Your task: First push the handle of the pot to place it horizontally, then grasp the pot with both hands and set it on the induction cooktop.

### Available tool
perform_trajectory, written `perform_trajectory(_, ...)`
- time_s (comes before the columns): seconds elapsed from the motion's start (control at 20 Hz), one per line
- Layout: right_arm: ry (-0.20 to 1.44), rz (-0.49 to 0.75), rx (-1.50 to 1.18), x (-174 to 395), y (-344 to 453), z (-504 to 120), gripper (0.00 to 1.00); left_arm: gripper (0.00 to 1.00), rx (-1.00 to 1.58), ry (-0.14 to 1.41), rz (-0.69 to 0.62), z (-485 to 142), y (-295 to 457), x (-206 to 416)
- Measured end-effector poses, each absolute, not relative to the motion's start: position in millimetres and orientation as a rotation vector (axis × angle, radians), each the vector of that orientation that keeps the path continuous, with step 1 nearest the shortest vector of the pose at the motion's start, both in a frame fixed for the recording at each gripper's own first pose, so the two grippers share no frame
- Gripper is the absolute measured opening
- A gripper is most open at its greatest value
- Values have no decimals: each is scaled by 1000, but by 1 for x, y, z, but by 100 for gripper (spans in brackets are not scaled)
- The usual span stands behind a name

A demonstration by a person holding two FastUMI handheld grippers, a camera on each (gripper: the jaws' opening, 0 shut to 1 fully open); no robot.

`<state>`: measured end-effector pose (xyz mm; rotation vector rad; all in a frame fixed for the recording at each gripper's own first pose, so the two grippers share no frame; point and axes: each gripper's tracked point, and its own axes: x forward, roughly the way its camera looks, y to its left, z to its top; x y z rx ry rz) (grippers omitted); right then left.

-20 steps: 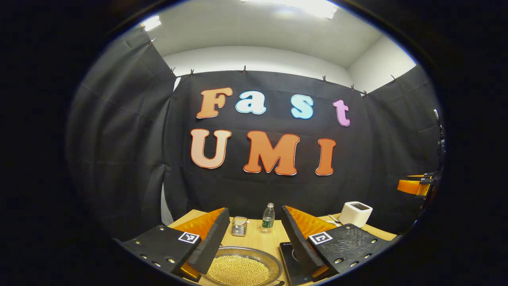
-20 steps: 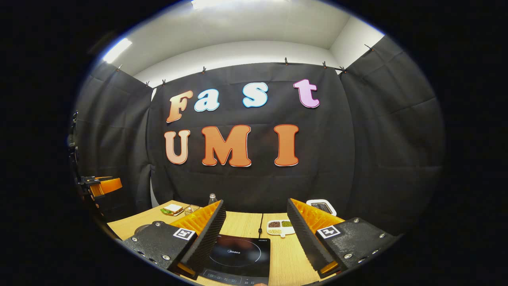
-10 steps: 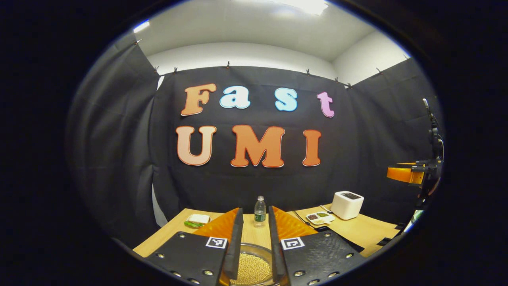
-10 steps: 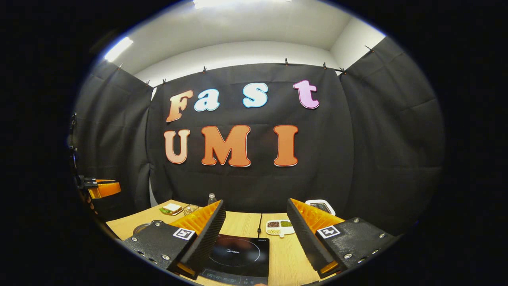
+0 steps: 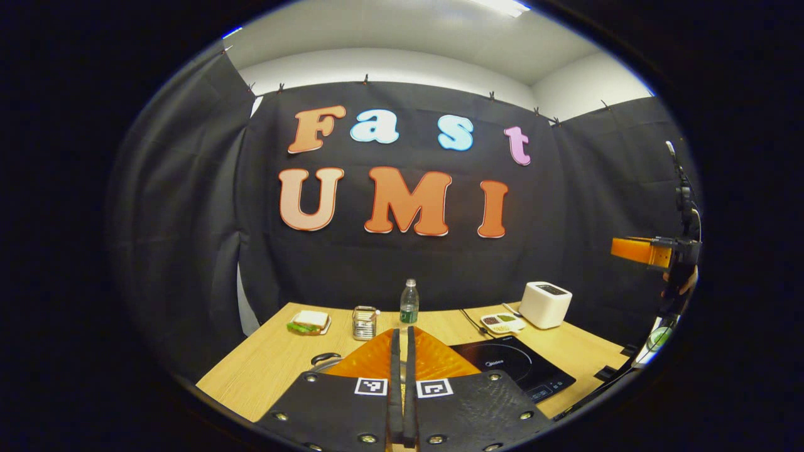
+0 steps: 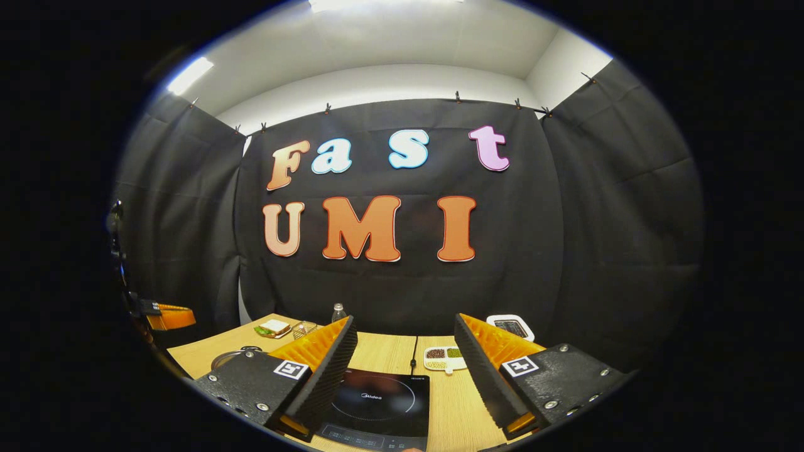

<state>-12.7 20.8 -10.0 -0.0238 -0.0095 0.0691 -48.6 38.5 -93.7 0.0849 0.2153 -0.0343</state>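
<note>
The pot is mostly hidden behind my left gripper, whose fingers are pressed together with nothing between them. Only a metal loop handle of the pot peeks out to the left of the fingers. The black induction cooktop lies on the table to the right of that gripper. In the right gripper view, my right gripper is open above the cooktop, and the pot's rim shows beyond its left finger. Each gripper appears at the edge of the other's view: the right gripper and the left gripper.
Along the back of the wooden table stand a sandwich, a small wire holder, a water bottle, a divided dish and a white toaster. The cooktop's cable runs towards the wall.
My left gripper's fingers have gone from wide open to shut, and it has lifted and drawn back, so the pot of beans dropped below its fingers. The right gripper has hardly moved.
</note>
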Motion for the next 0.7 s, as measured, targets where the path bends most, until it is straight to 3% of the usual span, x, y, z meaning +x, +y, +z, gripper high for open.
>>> perform_trajectory(0.7, 7, 76, -8, -15, 26, -17, 96, 2, 145, 592, -111, -234, 36, -122)
